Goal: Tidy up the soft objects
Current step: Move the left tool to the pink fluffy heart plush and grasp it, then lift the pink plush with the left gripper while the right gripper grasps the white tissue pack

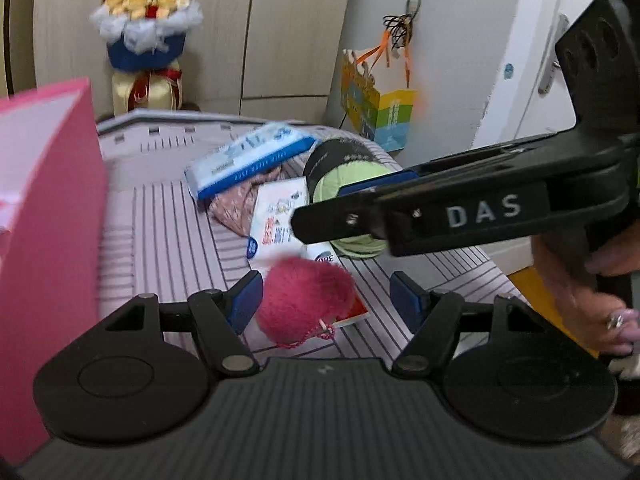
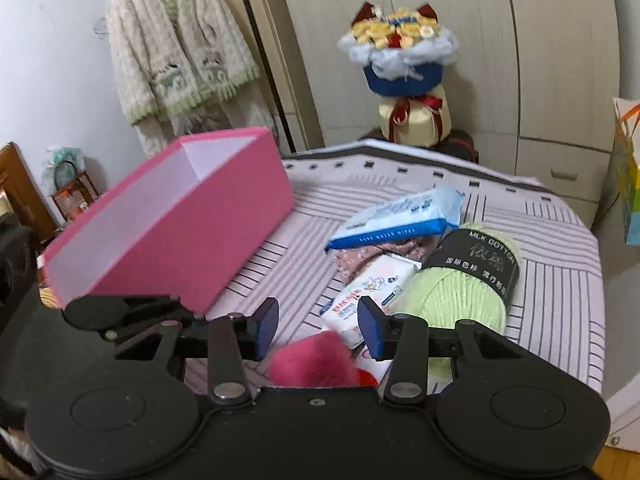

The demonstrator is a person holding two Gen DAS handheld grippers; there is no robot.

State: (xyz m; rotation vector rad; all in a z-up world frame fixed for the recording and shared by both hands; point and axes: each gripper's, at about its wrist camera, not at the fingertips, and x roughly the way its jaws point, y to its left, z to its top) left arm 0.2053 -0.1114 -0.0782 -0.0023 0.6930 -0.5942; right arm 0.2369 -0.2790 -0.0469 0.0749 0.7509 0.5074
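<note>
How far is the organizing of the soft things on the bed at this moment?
Nothing looks done: the pink box shows only bare inner walls. In hand: both open grippers near the pink pompom, gripping nothing. Left on the bed: pompom, green yarn, wipes pack, tissue pack, patterned cloth.

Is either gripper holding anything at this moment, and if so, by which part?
Nothing is held. The pink pompom sits between the left gripper fingers untouched; the right gripper is open above it.
</note>
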